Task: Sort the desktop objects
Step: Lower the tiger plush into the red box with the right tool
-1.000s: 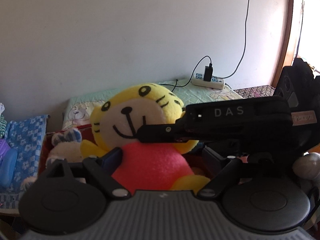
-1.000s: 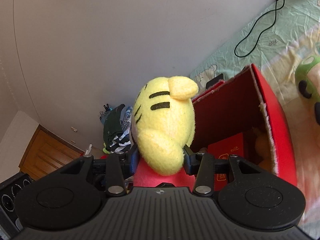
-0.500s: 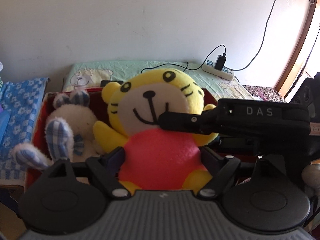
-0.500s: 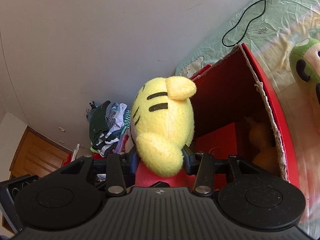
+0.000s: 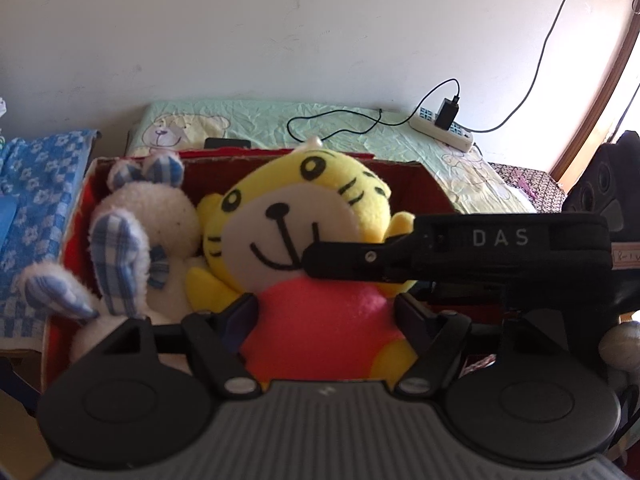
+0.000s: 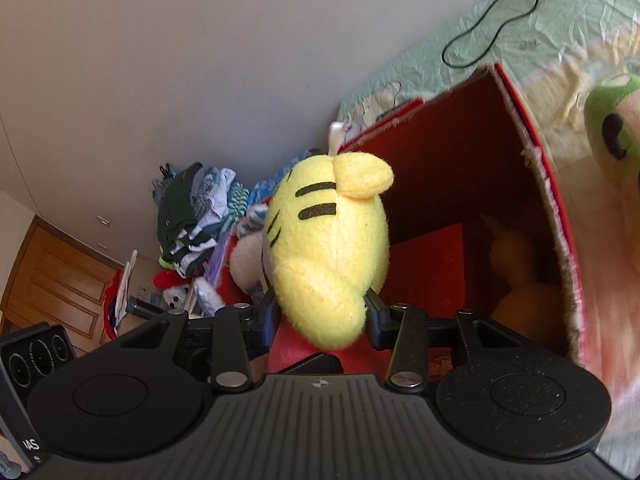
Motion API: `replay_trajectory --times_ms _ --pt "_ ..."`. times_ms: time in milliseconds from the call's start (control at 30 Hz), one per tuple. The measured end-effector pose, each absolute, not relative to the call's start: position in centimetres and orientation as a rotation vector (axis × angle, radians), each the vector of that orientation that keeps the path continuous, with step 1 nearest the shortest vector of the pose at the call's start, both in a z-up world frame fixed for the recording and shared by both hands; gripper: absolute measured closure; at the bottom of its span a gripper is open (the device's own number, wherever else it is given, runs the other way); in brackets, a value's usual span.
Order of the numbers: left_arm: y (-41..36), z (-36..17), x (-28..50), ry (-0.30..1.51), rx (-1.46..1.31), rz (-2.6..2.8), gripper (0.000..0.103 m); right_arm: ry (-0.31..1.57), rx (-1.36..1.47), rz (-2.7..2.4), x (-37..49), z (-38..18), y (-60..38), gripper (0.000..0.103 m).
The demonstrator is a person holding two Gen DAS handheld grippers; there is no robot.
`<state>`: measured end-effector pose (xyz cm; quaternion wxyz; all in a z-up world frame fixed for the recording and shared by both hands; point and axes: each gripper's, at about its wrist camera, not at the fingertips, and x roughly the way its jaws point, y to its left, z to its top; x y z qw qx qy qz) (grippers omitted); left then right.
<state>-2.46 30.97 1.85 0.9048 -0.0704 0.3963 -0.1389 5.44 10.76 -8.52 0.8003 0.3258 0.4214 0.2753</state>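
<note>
Your tiger toy is a yellow plush with a cream face, black whisker stripes, a smile and a pink-red belly, and it sits upright over the open red box, next to one white rabbit toy with blue checked ears that lies inside. Your left gripper has just been closing and its jaws now press the belly from both sides. Your right gripper is partly shut on the tiger's arm at the side of its head. Count: one tiger, one rabbit, one box, one green plush outside the box, one power strip on the bed sheet
</note>
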Motion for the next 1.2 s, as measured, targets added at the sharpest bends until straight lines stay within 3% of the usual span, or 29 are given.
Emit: replay_trajectory --times_ms 300,500,767,1067,1200 --pt "31.2 0.7 -1.3 0.878 -0.156 -0.265 0.03 0.976 0.71 0.547 6.6 -9.8 11.7 0.057" --pt "30.6 0.5 -0.9 0.886 -0.137 -0.252 0.03 0.971 0.673 0.535 6.5 -9.3 11.8 0.044" --pt "30.4 0.5 -0.9 0.885 -0.114 -0.247 0.028 0.902 0.557 0.469 5.3 -7.4 11.7 0.043" --pt "29.3 0.4 -0.8 0.871 -0.006 -0.245 0.026 0.915 0.535 0.475 6.1 -7.2 11.4 0.05" --pt "29.6 0.4 -0.7 0.872 0.026 -0.23 0.026 0.961 0.575 0.482 6.7 -8.1 11.3 0.062"
